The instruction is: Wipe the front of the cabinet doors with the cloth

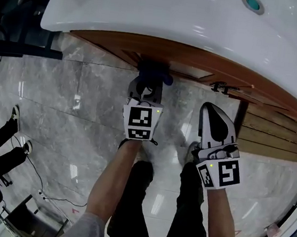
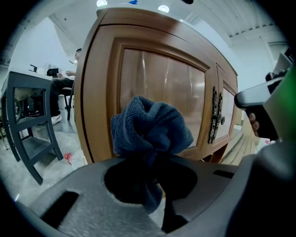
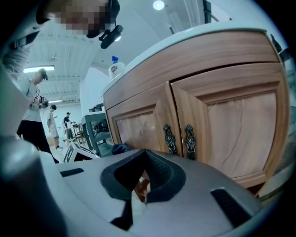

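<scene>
A dark blue cloth (image 2: 150, 127) is bunched up between the jaws of my left gripper (image 2: 149, 159), which is shut on it. In the head view the cloth (image 1: 155, 73) sits right at the wooden cabinet front (image 1: 198, 60) under the basin, with the left gripper (image 1: 146, 91) behind it. The cloth faces the left door panel (image 2: 162, 76), left of the ornate metal handles (image 2: 215, 115). My right gripper (image 1: 213, 118) hangs lower and to the right, short of the doors, shut and empty. In its own view both handles (image 3: 179, 139) and a bit of the cloth (image 3: 121, 148) show above its jaws (image 3: 144, 187).
A white basin top (image 1: 166, 15) overhangs the cabinet. Wooden slats (image 1: 278, 134) lie to the right on the grey marble floor (image 1: 71, 95). A dark metal frame (image 2: 27, 125) stands to the left. Someone's legs and shoes (image 1: 14, 120) are at far left.
</scene>
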A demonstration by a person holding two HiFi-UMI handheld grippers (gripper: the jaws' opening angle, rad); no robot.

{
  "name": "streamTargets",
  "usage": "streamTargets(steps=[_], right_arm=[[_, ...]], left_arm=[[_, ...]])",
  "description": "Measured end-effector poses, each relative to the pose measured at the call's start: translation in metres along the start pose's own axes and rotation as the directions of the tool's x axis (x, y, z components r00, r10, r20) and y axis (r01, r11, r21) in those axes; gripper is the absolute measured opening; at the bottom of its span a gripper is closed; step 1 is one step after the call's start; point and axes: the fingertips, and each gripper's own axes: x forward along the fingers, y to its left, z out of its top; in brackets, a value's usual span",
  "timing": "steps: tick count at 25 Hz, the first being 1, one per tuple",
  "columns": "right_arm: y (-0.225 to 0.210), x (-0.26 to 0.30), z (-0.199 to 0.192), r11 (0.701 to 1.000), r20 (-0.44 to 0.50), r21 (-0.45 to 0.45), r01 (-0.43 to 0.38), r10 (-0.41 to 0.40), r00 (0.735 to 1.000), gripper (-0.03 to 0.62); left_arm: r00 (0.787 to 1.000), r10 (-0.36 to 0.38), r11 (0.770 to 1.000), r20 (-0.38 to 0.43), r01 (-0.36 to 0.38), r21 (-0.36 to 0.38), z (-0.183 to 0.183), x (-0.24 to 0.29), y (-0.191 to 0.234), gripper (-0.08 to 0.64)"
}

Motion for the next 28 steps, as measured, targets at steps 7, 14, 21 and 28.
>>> streamTargets(steps=[7, 14, 21, 28], right_arm=[[0.019, 0.007, -0.001, 1.0, -0.004, 0.006, -0.02, 0.02, 1.0, 0.011], [0.023, 0.009, 0.001, 1.0, 0.005, 0.003, -0.028, 0.028, 1.0, 0.011], [0.028, 0.007, -0.002, 0.999, 0.005, 0.01, -0.036, 0.036, 0.999, 0.011], [0.029, 0.001, 0.002, 0.999, -0.002, 0.007, -0.046, 0.046, 0.999, 0.011]], left_arm=[[0.999, 0.034, 0.999, -0.014, -0.034, 0.006, -0.003, -0.011, 0.025, 0.061], [0.996, 0.089, 0.996, -0.021, -0.09, -0.029, -0.009, -0.024, 0.048, 0.061], [0.993, 0.118, 0.991, -0.019, -0.119, -0.061, -0.008, -0.03, 0.064, 0.061], [0.995, 0.097, 0.992, -0.024, -0.098, -0.075, 0.0, -0.047, 0.045, 0.061]])
